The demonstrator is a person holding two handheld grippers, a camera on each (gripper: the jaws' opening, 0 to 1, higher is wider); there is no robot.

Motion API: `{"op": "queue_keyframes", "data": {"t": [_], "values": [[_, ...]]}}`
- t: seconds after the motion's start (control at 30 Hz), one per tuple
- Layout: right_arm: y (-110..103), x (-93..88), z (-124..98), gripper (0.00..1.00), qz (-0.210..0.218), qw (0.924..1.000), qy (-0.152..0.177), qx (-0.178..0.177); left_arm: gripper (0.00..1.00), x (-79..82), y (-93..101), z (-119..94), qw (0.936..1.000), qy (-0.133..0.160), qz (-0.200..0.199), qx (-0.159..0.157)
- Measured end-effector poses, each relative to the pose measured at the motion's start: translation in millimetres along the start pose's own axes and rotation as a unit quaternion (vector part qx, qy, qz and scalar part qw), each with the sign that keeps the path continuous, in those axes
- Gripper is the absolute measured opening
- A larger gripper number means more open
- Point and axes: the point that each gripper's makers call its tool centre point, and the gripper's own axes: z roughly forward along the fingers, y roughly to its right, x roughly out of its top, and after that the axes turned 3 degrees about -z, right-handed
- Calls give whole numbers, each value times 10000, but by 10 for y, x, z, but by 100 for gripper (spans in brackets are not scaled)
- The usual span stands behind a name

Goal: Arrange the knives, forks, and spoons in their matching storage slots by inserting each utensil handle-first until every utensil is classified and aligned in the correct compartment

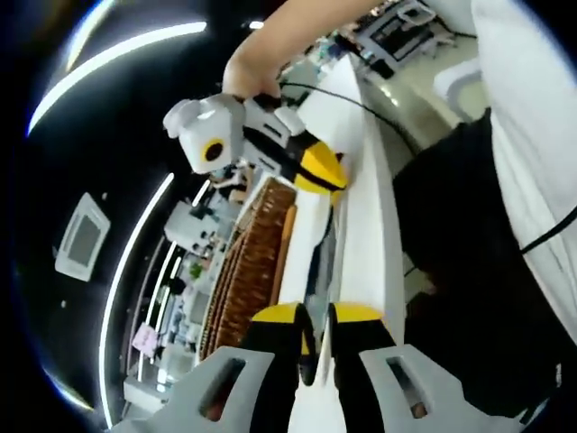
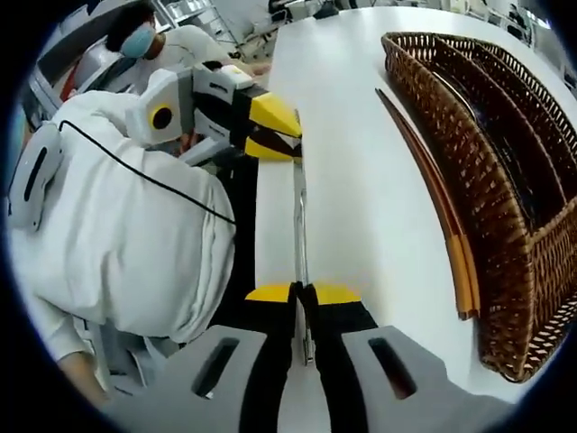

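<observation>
Right gripper [image 2: 303, 290] has its jaws closed on one end of a thin metal utensil [image 2: 298, 221]; which kind it is can't be told, it shows edge-on. The utensil runs straight away from the jaws along the near edge of the white table [image 2: 347, 135], and its far end is pinched in the yellow-tipped jaws of the left gripper [image 2: 293, 149], which comes in from the left of the right gripper view. So both grippers clamp the same utensil, one at each end, just above or on the table edge; can't tell if it touches the surface.

In the left gripper view the left gripper [image 1: 317, 317] has jaws nearly together with the dark thin utensil [image 1: 317, 271] between them, and the right gripper [image 1: 335, 176] holds the other end, a hand [image 1: 248, 77] gripping its body.

Right of the utensil, well apart, two long wooden chopsticks [image 2: 433, 194] lie on the table just beside the wicker basket [image 2: 469, 153]. The basket is brown, woven, with long dividers making narrow compartments; nothing can be made out inside them. In the left gripper view the basket [image 1: 257, 262] sits beside the table strip [image 1: 370, 225].

A person in a white top [image 2: 126, 234] stands at the table edge, a black cable across the sleeve. Another person [image 2: 171, 45] in the background.
</observation>
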Motion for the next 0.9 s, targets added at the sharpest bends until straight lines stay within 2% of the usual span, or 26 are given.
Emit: {"op": "queue_keyframes", "data": {"t": [0.4, 0.67, 0.77, 0.9], "values": [[19, 18, 4, 6, -158, 9995, 92, -270, 11, -15, -18, 11, 9999, -30, 167, 30], [37, 8, 5, 4, -120, 9988, 161, -446, 11, -9, -4, 6, 9999, 21, -17, -134], [26, 8, 9, 4, -224, 9988, 157, -413, 11, -8, 11, 6, 9998, 6, 9, -183], [29, 10, 14, 4, -279, 9985, 173, -446, 12, 11, 17, 6, 9995, 39, -153, -278]]}}
